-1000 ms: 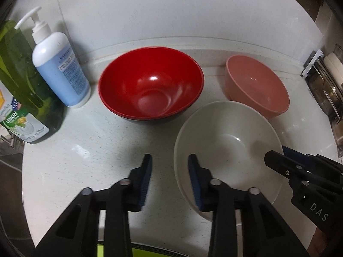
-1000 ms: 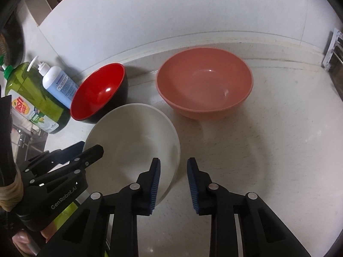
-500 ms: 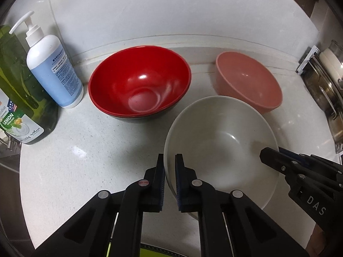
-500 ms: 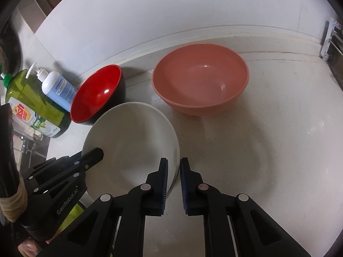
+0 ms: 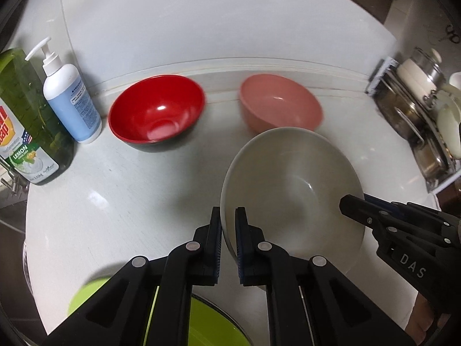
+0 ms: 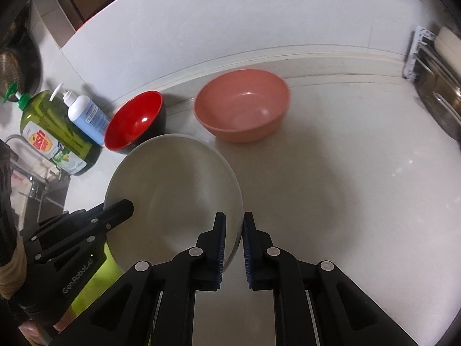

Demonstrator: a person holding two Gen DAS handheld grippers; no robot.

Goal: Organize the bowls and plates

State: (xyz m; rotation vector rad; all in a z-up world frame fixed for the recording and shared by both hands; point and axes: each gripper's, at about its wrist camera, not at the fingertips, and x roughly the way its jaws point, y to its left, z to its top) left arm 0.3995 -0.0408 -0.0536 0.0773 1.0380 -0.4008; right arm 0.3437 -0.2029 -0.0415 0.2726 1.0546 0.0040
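A white bowl (image 5: 291, 196) is gripped on 2 opposite sides of its rim: the left gripper (image 5: 228, 240) is pinched narrow over the left edge, and the right gripper (image 6: 233, 245) is pinched narrow over the right edge. The bowl appears to be held just above the pale counter (image 6: 345, 187), though actual clearance cannot be confirmed from either view.

Little of the task is judged complete. A red bowl (image 5: 157, 112) and a pink bowl (image 5: 281, 106) are seen standing apart near the back wall, unstacked, and nothing is nested yet. 3 bowls are left to be gathered, and a lime-green dish (image 5: 201, 325) is glimpsed at the near edge under the left gripper.

Open counter is shown to the right of the pink bowl, and a clear lane is left between the held bowl and the 2 at the back. The left side is crowded by a pump bottle (image 5: 70, 98) and a green soap bottle (image 5: 26, 121), both just beside the red bowl. The far right is bounded by a metal dish rack (image 5: 417, 132), and the back by the raised seam where counter meets wall.
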